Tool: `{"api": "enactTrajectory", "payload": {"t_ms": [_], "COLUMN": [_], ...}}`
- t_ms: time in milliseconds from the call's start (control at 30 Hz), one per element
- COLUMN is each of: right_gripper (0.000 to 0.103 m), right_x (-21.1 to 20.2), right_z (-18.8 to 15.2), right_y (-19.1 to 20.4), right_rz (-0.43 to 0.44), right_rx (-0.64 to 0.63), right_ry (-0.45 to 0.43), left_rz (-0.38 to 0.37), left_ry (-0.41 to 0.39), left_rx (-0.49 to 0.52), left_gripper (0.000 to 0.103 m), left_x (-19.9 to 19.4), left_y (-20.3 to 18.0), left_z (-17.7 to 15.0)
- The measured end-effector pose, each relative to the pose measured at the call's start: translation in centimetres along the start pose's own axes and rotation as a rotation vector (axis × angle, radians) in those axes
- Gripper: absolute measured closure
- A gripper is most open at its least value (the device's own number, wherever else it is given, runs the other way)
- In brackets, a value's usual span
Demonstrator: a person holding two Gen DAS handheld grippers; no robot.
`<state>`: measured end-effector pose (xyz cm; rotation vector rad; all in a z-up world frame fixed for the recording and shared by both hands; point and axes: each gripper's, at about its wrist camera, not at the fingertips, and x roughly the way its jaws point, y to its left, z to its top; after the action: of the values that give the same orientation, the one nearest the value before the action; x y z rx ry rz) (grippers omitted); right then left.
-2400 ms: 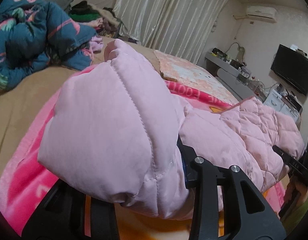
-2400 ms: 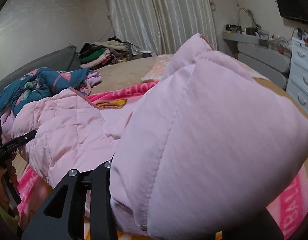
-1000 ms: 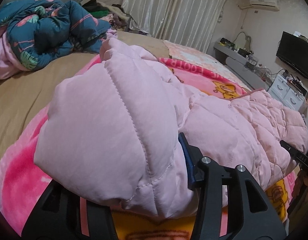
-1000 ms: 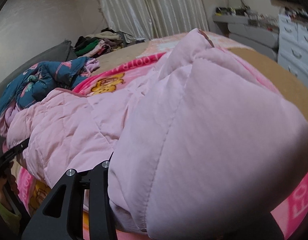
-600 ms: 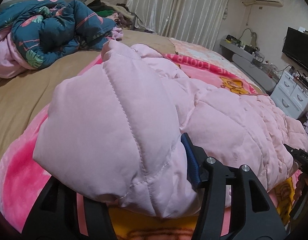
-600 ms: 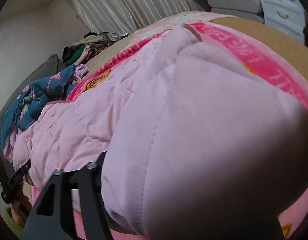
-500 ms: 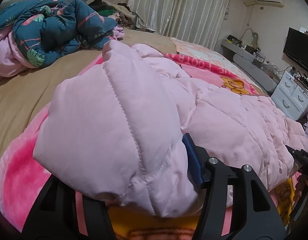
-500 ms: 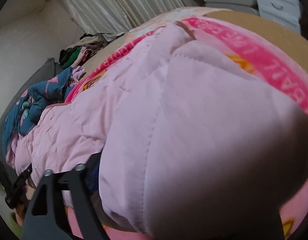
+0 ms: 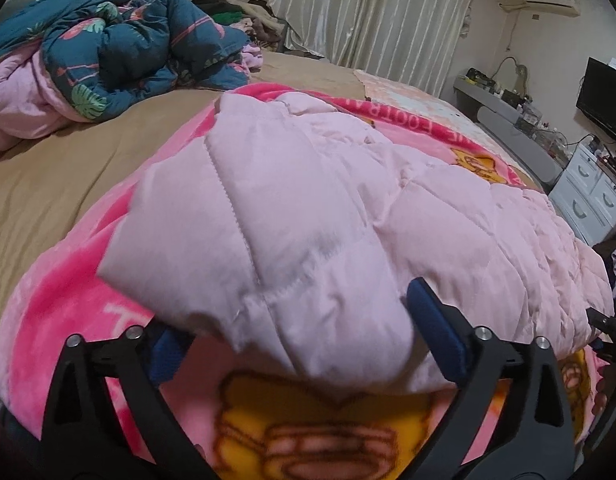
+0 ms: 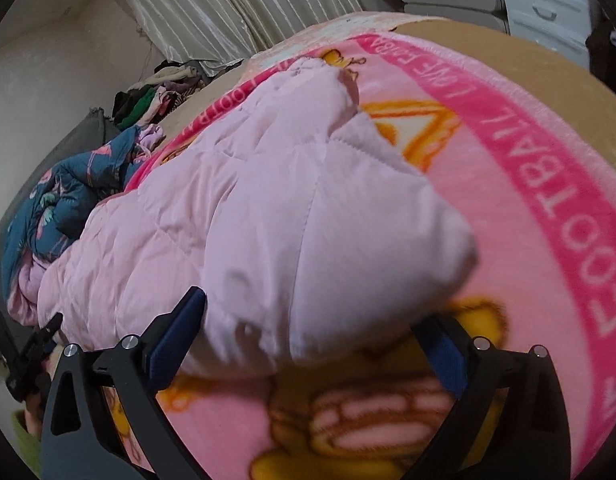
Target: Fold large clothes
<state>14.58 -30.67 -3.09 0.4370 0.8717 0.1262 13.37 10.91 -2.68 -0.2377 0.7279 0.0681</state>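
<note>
A pale pink quilted puffer jacket [image 9: 308,208] lies spread on a bright pink cartoon blanket [image 9: 67,300] on the bed. My left gripper [image 9: 295,336] is open, its blue-padded fingers [image 9: 436,332] wide apart on either side of the jacket's near left corner. In the right wrist view the jacket [image 10: 247,220] lies the same way, and my right gripper [image 10: 312,340] is open with its fingers [image 10: 175,340] astride the jacket's near right corner. Neither gripper holds the fabric.
A dark blue floral duvet [image 9: 119,44] is bunched at the bed's far left. A pile of clothes [image 9: 235,12] lies by the curtains [image 9: 372,12]. White drawers [image 9: 592,196] and a TV [image 9: 608,100] stand at the right. Tan sheet [image 9: 47,176] lies left of the blanket.
Both grippers have opened and let go of the jacket corners. The jacket has dropped from its lifted, bunched state and now lies flatter on the blanket.
</note>
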Motion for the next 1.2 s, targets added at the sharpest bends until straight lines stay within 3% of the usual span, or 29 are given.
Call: {"api": "enactTrajectory", "payload": {"t_ms": [200, 367, 633, 967, 1200], "right_gripper": [0.004, 0.004, 0.004, 0.004, 0.004], "right_x": [-4.2, -7.8, -12.0, -13.5, -12.7], "right_z": [-0.8, -1.1, -2.5, -6.0, -9.0], "right_y": [0.7, 3.3, 10.5, 15.4, 15.9], "right_rz": [-0.069, -0.083, 0.009, 0.097, 0.090], "right_rx": [-0.093, -0.212, -0.423, -0.518, -0.524], "right_ry": [-0.102, -0.221, -0.368, -0.349, -0.317], "left_rz": [0.005, 0.021, 0.012, -0.026, -0.058], "left_ry": [-0.021, -0.106, -0.233, -0.272, -0.252], "left_rx": [-0.038, -0.035, 0.023, 0.087, 0.135], "left_gripper": [0.009, 0.009, 0.009, 0.009, 0.009], "left_x": [-2.4, -6.5, -13.1, -16.5, -16.4], "left_y": [0.7, 0.4, -1.6, -5.0, -7.4], "left_z": [-0.9, -1.5, -2.0, -3.5, -5.3]}}
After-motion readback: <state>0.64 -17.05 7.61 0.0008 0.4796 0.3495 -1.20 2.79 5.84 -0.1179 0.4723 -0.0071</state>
